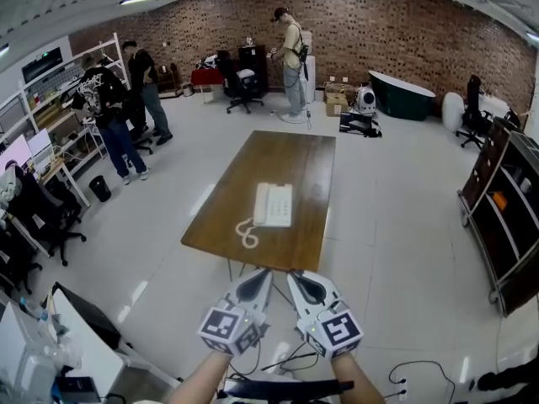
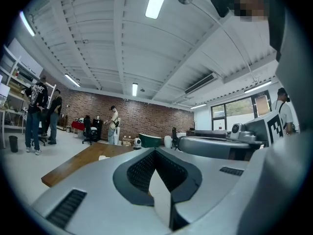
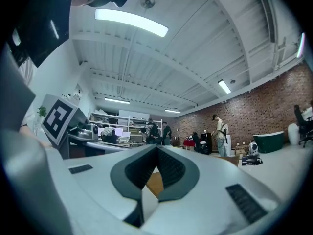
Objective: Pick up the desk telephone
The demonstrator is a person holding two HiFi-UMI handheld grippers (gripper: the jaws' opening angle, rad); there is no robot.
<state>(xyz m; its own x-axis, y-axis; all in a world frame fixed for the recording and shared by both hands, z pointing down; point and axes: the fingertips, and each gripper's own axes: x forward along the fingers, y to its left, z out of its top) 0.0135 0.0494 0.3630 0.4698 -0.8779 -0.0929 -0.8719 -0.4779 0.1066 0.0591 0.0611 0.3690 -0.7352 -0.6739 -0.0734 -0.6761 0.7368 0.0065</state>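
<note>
Left gripper jaws are pressing together with nothing between them, and the left gripper view is showing the dark pads meeting at the tip. Right gripper jaws are likewise sitting closed and empty, confirmed in the right gripper view. Both grippers are pointing roughly level toward 12 o'clock, side by side and tips near each other, hanging off the near end of the surface over the floor. Marker cubes are showing behind the jaws, left cube and right cube, with the person's forearms coming in from 6 o'clock. The desk telephone is lying flat on the wooden surface at 12 o'clock from the jaws, well apart from both, nearer the surface's near end. Its coiled cord is trailing off at 7 o'clock from the phone body. Two people are standing at 10 o'clock by the shelving, and another person is standing at 12 o'clock near the brick wall. A dark tub is sitting at 1 o'clock, and a dark shelf unit is standing at 3 o'clock.
</note>
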